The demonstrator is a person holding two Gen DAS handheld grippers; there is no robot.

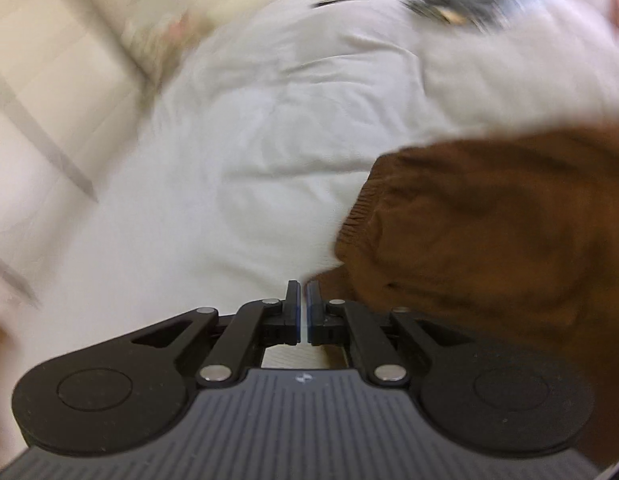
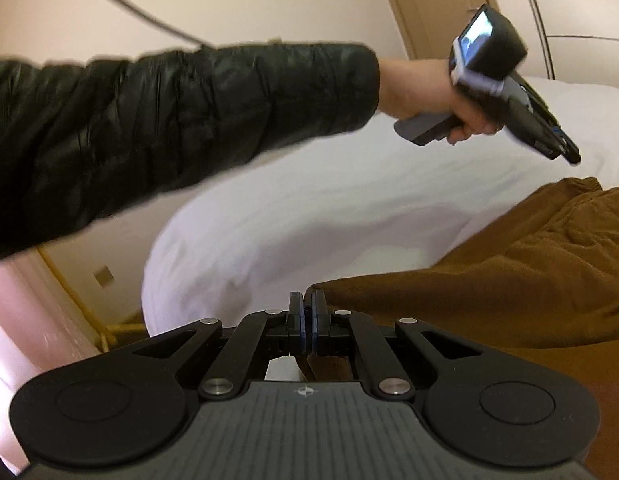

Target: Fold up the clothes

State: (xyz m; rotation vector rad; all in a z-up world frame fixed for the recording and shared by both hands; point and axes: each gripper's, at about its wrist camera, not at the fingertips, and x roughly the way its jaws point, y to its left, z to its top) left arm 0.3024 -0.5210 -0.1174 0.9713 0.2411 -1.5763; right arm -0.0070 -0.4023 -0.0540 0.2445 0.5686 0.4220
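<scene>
Jaws of the right gripper (image 2: 307, 312) are clamped on an edge of the brown garment (image 2: 509, 276); jaws of the left gripper (image 1: 303, 300) are together, with a thin slit between them, gripping nothing visible, just beside the garment's ribbed hem. The garment lies bunched on the white bed (image 1: 249, 152). Beyond the garment, above the bed, a hand (image 2: 441, 100) in a black sleeve (image 2: 181, 120) holds the left gripper. The left view is motion-blurred.
</scene>
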